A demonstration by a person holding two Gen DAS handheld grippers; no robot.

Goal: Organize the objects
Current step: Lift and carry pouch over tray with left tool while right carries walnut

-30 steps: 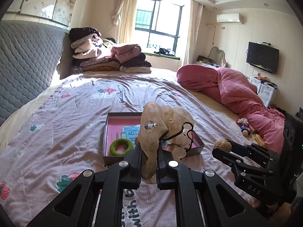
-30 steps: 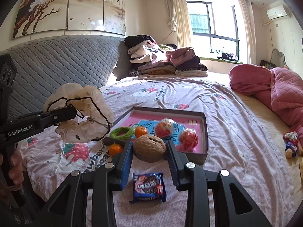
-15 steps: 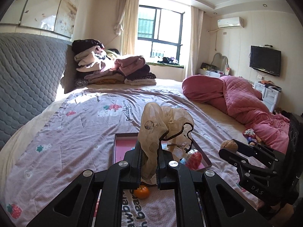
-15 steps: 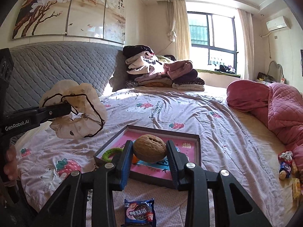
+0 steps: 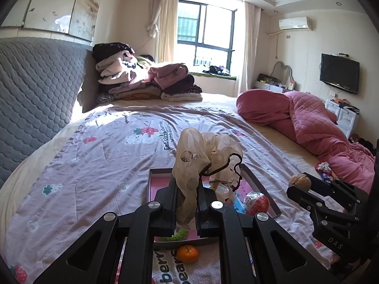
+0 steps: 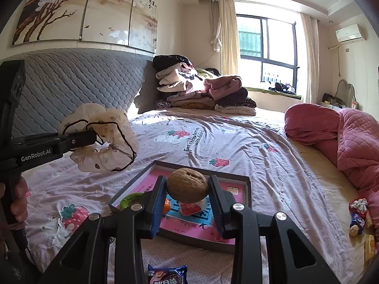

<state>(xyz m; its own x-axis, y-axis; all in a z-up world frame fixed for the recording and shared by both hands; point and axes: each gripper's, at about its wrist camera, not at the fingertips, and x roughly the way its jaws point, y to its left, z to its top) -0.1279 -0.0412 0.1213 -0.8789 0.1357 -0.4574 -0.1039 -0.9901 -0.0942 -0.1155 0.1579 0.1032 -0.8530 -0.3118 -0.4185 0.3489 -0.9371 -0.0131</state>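
My left gripper [image 5: 187,203] is shut on a sheer beige scrunchie with dark trim [image 5: 203,156], held above the near edge of a shallow pink-lined box [image 5: 258,184] on the bed; the scrunchie also shows in the right wrist view [image 6: 104,139]. My right gripper [image 6: 187,189] is shut on a brown walnut [image 6: 187,184], held above the same box [image 6: 239,179]. In the box lie a green ring [image 6: 129,200], an orange [image 6: 167,207] and a red wrapped ball [image 5: 257,203]. Another orange [image 5: 187,253] lies on the sheet in front of the box.
A blue cookie packet [image 6: 167,274] lies on the sheet near me. Small toys and snacks [image 6: 358,215] sit by the pink quilt [image 5: 308,123] on the right. Folded clothes [image 5: 144,82] are stacked at the bed's far end by the grey headboard [image 5: 33,94].
Both grippers have lifted and pulled back with their loads, so the box sits lower and nearer in view. The loose orange now shows in front of the box.
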